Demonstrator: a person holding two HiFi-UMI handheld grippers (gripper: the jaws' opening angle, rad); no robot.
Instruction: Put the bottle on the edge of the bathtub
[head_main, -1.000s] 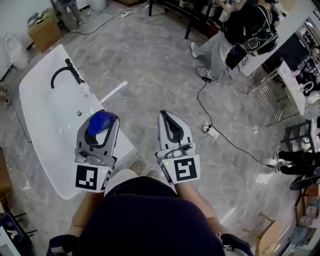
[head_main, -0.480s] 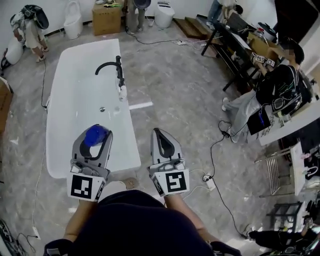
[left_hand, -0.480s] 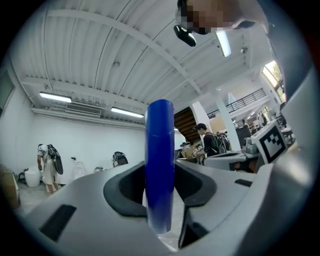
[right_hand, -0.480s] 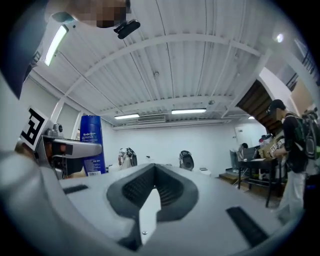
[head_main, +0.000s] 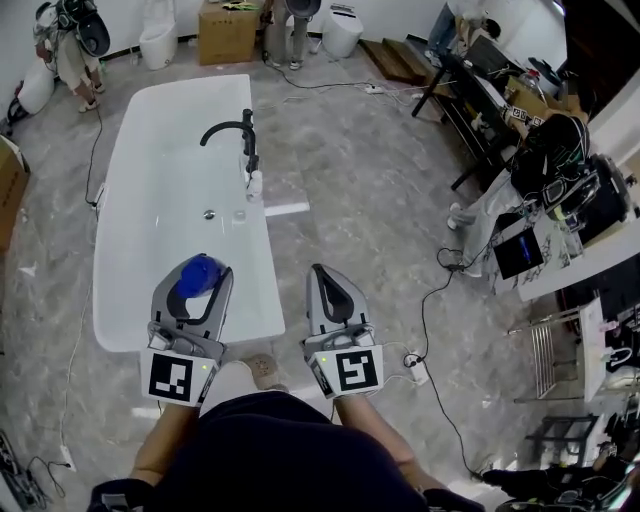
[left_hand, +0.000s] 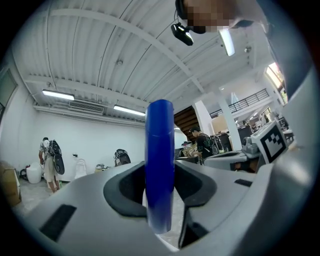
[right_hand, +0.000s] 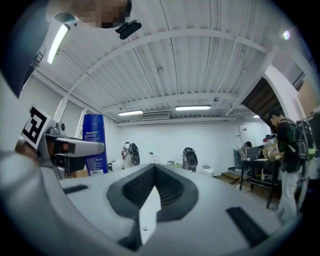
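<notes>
Plainly, the left gripper (head_main: 206, 268) is pinching the blue bottle (head_main: 196, 277), which stands upright between its jaws. From the head view only the bottle's rounded top shows; the rest is hidden by the gripper's grey shell. The left gripper view cuts the bottle's lower end off behind the jaws. In the right gripper view its label faces the camera, but the print is too small to read. The right gripper (head_main: 325, 273) is pressed together with nothing between its jaws, just beside the left one.

Seen from above, the bottle hangs over the near end of the white bathtub (head_main: 130, 210), close to its right-hand rim. How high above the rim it sits cannot be told. A black tap (head_main: 231, 133) arches over the tub's right edge farther along, with a small white thing (head_main: 254, 183) at its foot that is too small to make out. The holder's dark clothing hides most of both arms. Out on the grey floor (head_main: 350, 180), a cable (head_main: 440, 290) runs to a power strip (head_main: 416, 366), and a cardboard box (head_main: 228, 30) stands beyond the tub.
</notes>
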